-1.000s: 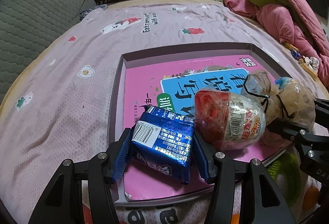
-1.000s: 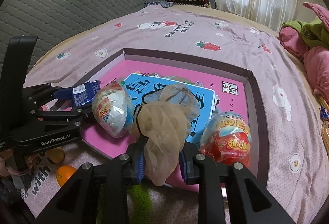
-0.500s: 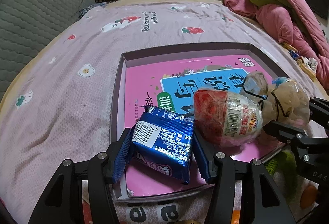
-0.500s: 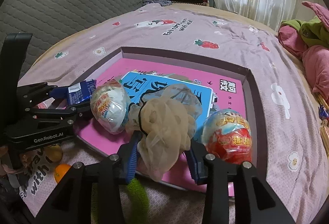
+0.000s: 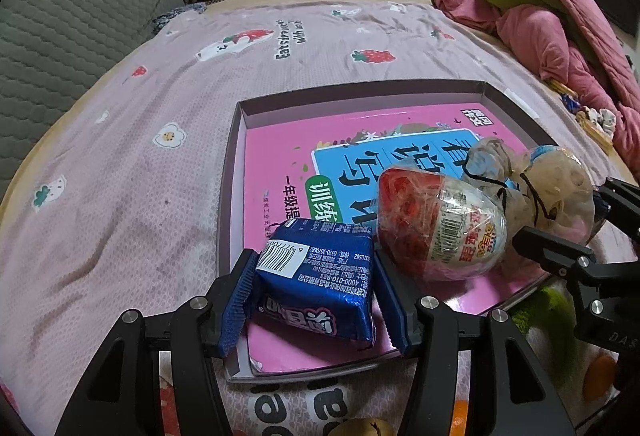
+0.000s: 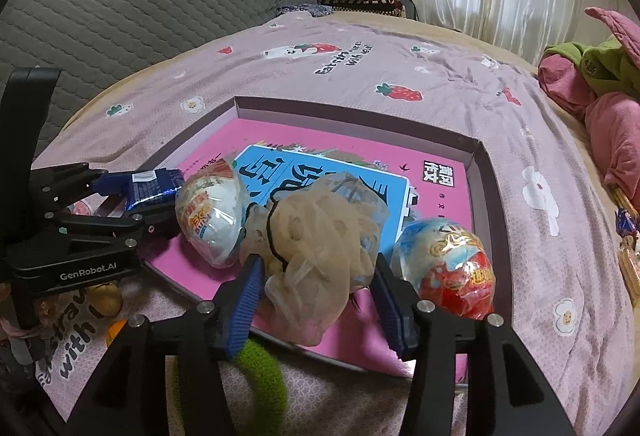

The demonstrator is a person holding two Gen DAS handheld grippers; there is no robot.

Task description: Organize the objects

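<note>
Sideways blue snack packet [image 5: 316, 288], barcode end facing left fingers [image 5: 240, 294]

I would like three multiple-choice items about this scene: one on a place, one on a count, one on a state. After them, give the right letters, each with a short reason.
1. Where does the mesh pouch lie?
A. on a chair
B. on the pink book in the shallow box
C. on the floor

2. How many wrapped toy eggs are there?
A. one
B. two
C. four

3. The left gripper is:
A. wide open and empty
B. shut on a spoon
C. shut on the blue snack packet

Answers:
1 B: the pouch rests on the book's cover.
2 B: one egg lies on each side of the pouch.
3 C: both fingers press the packet's sides.
</note>
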